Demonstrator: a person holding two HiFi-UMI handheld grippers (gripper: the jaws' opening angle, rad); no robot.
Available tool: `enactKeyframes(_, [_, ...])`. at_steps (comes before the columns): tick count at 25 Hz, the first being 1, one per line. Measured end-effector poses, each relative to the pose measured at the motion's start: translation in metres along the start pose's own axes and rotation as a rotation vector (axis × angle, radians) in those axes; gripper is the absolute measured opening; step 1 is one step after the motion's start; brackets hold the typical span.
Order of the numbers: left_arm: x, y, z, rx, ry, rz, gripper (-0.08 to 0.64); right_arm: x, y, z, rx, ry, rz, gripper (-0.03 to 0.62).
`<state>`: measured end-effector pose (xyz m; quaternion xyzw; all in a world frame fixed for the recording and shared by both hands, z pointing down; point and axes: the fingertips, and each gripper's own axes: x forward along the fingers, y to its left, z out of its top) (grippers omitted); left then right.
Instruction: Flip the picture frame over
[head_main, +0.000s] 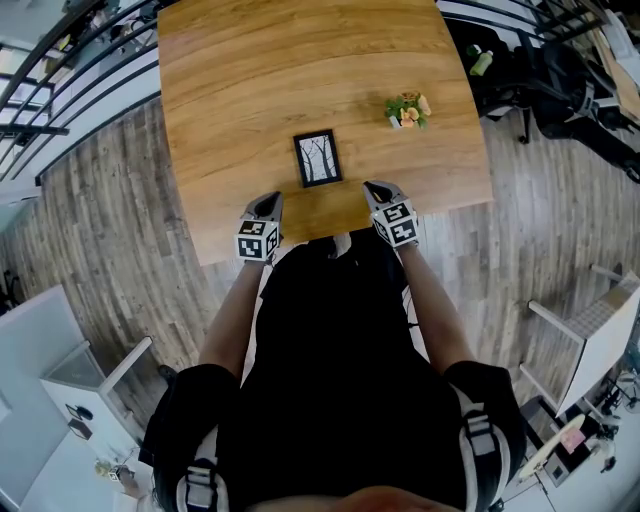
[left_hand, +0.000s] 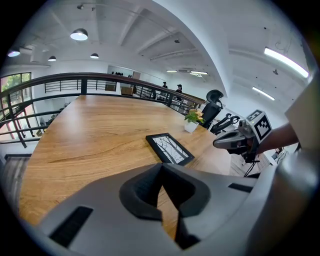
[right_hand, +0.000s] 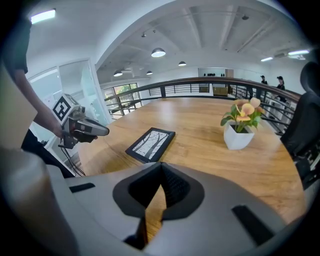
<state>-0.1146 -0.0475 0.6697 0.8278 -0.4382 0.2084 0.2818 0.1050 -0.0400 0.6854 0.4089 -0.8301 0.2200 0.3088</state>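
Left gripper (head_main: 268, 203) and right gripper (head_main: 377, 190), jaws fully closed with nothing held, flank picture frame (head_main: 318, 158) lying picture-up on desk (head_main: 230, 80); flower pot (head_main: 407, 110) right of frame.

Wide wooden table (head_main: 300, 60) on grey plank floor (head_main: 100, 250). Bounded at the far side by a dark metal railing (left_hand: 100, 80). Overhead, white arched ceiling (left_hand: 165, 35) with round lamps (left_hand: 79, 34) and light strips (left_hand: 285, 57). Daylit windows (right_hand: 120, 92) beyond the railing. Black office chair (head_main: 565, 85) to the right, white furniture (head_main: 605, 345) nearer, possibly a cabinet.
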Motion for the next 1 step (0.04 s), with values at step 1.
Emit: enactKeyframes(1, [-0.0003,0.0003,0.0004,0.0,-0.001,0.0,0.018,-0.0001,-0.0002,0.0002,0.001,0.0,-0.001,0.006])
